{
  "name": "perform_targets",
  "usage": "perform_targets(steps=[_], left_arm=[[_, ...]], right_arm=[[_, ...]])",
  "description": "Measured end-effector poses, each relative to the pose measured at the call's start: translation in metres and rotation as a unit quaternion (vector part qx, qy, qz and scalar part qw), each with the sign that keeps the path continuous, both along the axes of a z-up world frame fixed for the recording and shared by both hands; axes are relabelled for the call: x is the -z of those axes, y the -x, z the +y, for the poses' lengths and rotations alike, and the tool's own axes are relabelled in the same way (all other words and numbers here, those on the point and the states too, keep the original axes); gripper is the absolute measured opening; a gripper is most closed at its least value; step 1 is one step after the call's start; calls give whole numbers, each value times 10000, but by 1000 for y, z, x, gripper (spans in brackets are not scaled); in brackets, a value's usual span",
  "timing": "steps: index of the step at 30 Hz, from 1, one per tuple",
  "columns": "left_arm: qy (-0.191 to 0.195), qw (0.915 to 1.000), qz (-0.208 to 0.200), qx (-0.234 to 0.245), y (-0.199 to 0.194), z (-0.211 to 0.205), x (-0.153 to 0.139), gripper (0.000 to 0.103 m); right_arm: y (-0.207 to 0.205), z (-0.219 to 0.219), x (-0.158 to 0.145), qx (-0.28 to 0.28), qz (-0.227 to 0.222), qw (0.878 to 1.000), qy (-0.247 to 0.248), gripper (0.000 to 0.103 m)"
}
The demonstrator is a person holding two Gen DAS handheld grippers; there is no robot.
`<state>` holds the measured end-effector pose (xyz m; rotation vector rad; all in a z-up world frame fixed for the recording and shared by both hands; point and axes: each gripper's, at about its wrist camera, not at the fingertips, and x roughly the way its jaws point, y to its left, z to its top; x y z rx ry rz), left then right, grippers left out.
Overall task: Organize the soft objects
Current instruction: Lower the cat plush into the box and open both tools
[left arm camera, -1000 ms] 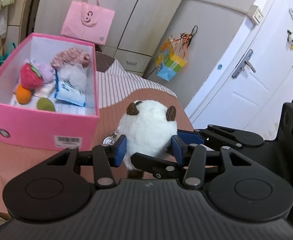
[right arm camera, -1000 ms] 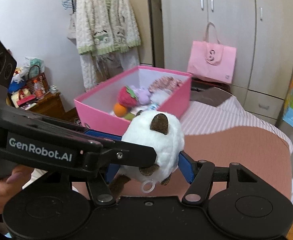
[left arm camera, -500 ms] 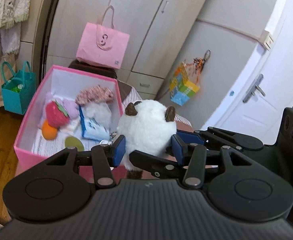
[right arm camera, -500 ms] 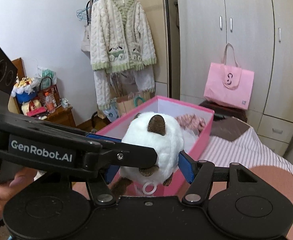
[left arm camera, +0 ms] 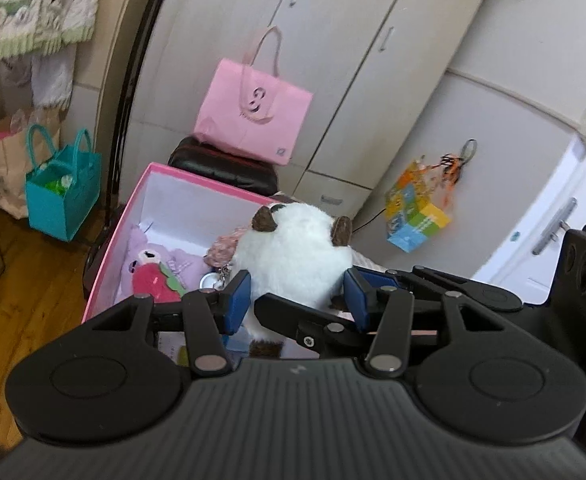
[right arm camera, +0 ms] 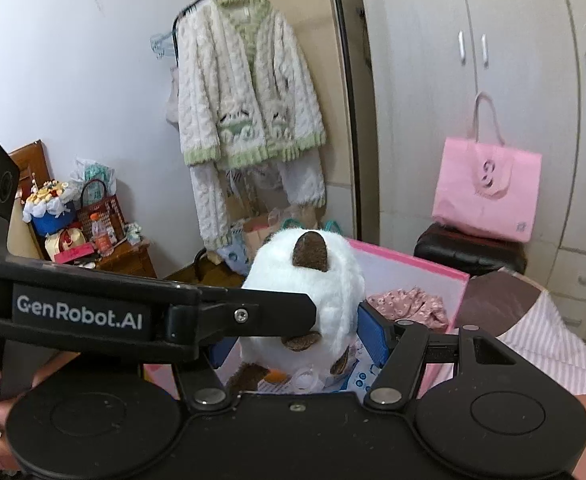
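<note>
Since a second ago you've carried the white plush (left arm camera: 293, 256) from over the tabletop to above the pink box (left arm camera: 197, 200), mid-frame. Both tools grasp it: left tool (left arm camera: 297, 300) pinching its sides, right tool (right arm camera: 293, 340) likewise. The box's open interior lies directly beneath and slightly left, so lower straight down before releasing.

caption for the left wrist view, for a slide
Both grippers' jaws clamp a white plush above the pink box of soft toys.
</note>
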<state>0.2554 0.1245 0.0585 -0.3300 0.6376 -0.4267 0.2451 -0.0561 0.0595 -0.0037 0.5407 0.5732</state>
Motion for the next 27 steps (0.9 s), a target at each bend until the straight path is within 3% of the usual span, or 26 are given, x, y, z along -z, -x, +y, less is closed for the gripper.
perform_targets(steps=[13, 22, 27], left_arm=[[43, 9960, 880, 116, -63, -4, 57, 49], [-89, 9955, 931, 162, -69, -11, 65, 50], [-177, 9982, 570, -8, -52, -9, 57, 51]], right_arm=[[-67, 3, 48, -320, 661, 9952, 644, 68], [-68, 12, 59, -320, 292, 9898, 1360, 71], [-54, 3, 57, -205, 165, 9905, 1348, 76]])
